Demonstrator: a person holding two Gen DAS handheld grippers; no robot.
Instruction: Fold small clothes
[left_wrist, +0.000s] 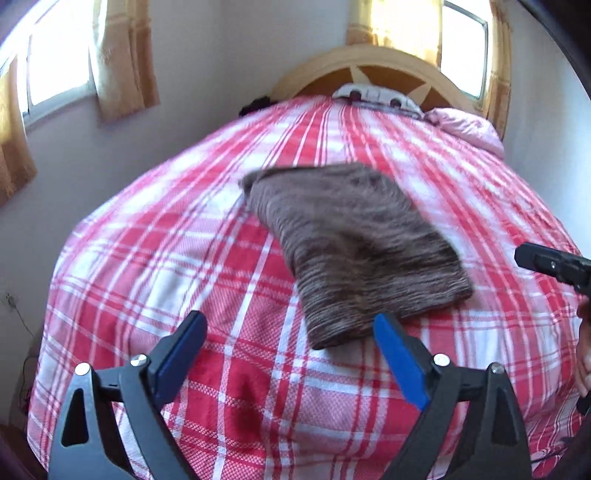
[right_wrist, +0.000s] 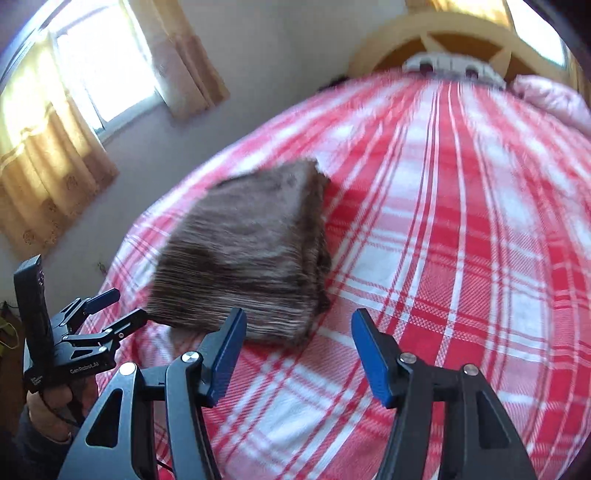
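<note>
Left wrist view: the folded brown striped garment lay flat on the plaid bedspread, just beyond the left gripper, whose jaws stood wide, empty. Right wrist view: the garment lay ahead-left of the right gripper, jaws parted, empty.

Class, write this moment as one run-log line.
stage: fold done | brown garment: folded, lying on plaid bedspread | left gripper: open, empty | right gripper: open, empty

- The left wrist view looks forward and down between the left gripper's blue-padded fingers, close above the red-and-white plaid bedspread.
- The right wrist view does likewise from the right gripper.
- Both share the folded brown knitted garment and the arched wooden headboard.
</note>
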